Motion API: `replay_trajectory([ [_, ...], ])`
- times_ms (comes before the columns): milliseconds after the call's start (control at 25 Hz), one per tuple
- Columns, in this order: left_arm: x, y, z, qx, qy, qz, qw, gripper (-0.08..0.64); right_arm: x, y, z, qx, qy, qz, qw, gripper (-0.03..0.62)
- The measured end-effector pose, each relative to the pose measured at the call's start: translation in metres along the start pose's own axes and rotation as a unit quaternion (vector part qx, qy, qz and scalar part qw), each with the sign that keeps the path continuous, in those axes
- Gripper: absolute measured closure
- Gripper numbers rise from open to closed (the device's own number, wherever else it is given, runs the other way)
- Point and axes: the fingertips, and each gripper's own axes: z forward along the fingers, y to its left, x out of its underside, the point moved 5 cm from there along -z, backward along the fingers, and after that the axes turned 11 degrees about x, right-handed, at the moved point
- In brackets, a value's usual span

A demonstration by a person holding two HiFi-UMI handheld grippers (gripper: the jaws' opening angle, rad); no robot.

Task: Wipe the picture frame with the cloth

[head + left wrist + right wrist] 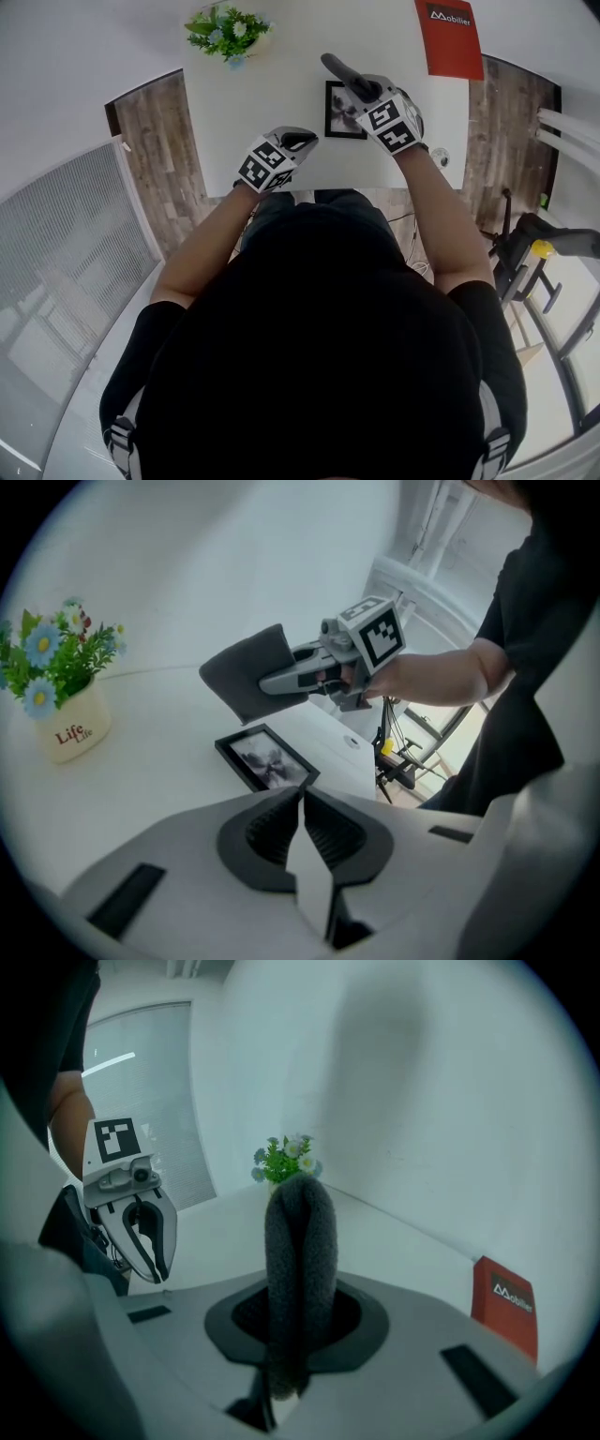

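Note:
A black picture frame [345,110] [267,758] lies flat on the white table [262,103], near its front edge. My right gripper [349,80] [281,680] [300,1309] hovers just above and beyond the frame, shut on a dark grey cloth [336,67] [246,672] [300,1241]. The folded cloth stands out past the jaws. My left gripper [300,141] [302,797] [142,1234] is held to the left of the frame at the table's front edge. Its jaws are shut, with nothing between them.
A white pot of flowers [230,33] [66,700] [286,1159] stands at the table's far left. A red booklet [448,37] [506,1307] lies at the far right. A small round white object [441,157] [352,742] sits at the front right corner. A chair [539,253] stands on the right.

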Motion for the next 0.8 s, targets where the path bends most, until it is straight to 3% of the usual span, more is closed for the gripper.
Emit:
replay_trajectory([
  [160, 0.006, 0.011, 0.010, -0.002, 0.013, 0.001, 0.9999, 0.545, 0.001, 0.006, 0.010, 0.002, 0.006, -0.039, 0.999, 0.549],
  [400, 0.018, 0.022, 0.028, -0.005, 0.033, -0.001, 0.9995, 0.483, 0.015, 0.020, 0.026, 0.003, 0.025, -0.104, 0.994, 0.549],
  [800, 0.041, 0.025, 0.059, 0.005, 0.078, 0.006, 0.9969, 0.456, 0.039, 0.042, 0.045, -0.019, 0.048, -0.132, 0.990, 0.549],
])
